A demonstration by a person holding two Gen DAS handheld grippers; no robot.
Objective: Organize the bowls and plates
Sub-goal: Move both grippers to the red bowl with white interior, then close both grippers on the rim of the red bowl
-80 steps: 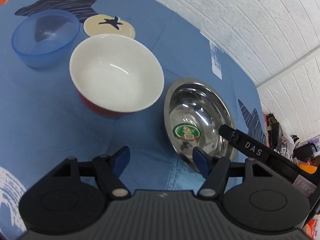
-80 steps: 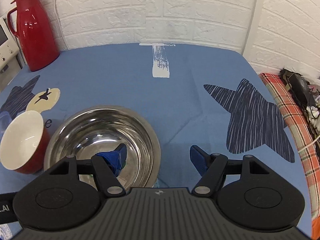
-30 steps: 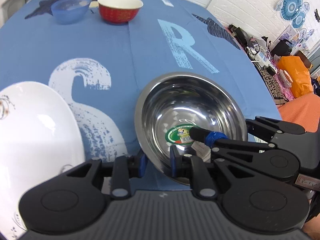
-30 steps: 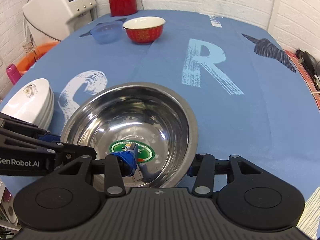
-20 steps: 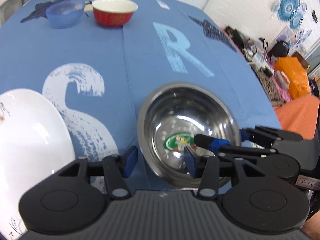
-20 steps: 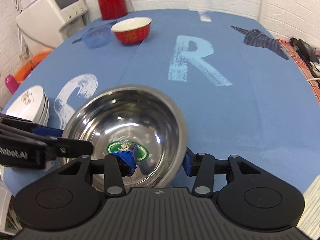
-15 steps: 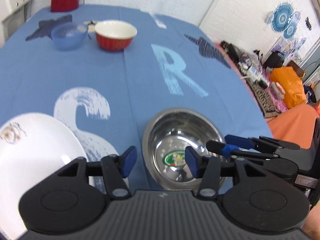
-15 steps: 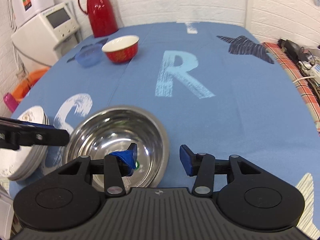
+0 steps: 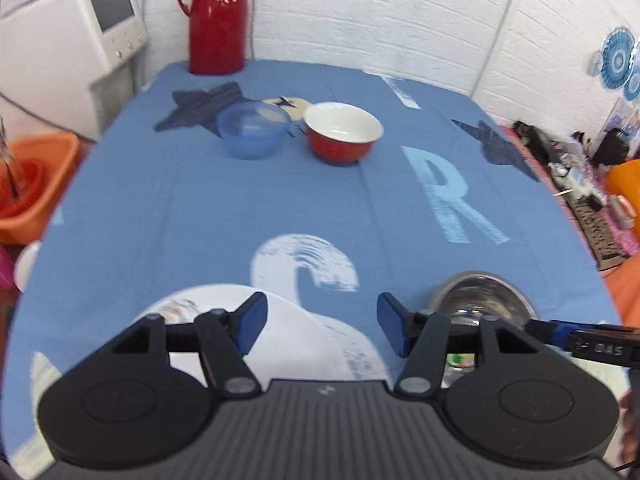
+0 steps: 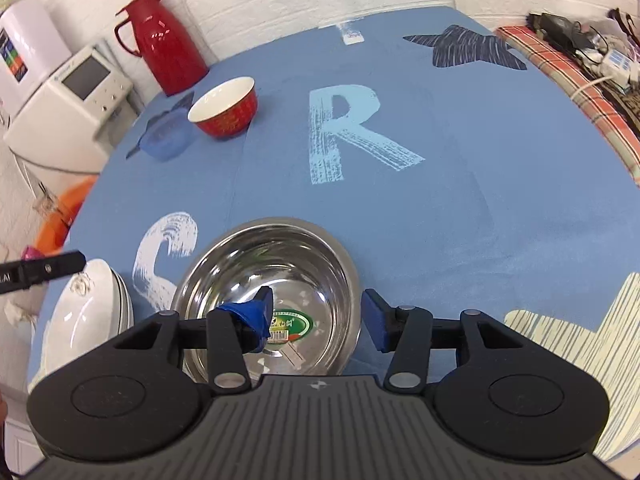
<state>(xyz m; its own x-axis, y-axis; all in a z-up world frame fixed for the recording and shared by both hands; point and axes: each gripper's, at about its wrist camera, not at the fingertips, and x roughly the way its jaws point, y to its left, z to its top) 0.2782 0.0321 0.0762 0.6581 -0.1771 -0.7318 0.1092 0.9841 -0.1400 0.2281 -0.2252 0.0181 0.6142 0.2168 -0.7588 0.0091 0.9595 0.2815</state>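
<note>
Steel bowl sits near the front edge of the blue cloth, just right of the plate stack, with a green sticker on its floor. Your right gripper has its jaws spread across the bowl's right wall: the left finger hangs inside the bowl, the right finger outside the rim, neither pinching. I cannot tell whether the inner pad touches the metal. Your left gripper is spread too, holding nothing, raised above the plates, with the bowl off to its right.

Hazards from here, as I judge them:

- Lift the right gripper at a slant and the inner finger could catch the rim, tip the light bowl, or drag it toward the table edge.
- Nudge the bowl leftward and it may knock the plates, which look close to the edge themselves.
- Drop your left gripper straight down and a finger could strike the top plate rather than straddle its rim.

Farther off, the red bowl and blue bowl stand close together, apparently apart, near the red flask. Reaching for one with wide jaws may shove the other; the blue one looks light and would slide easily on cloth.
</note>
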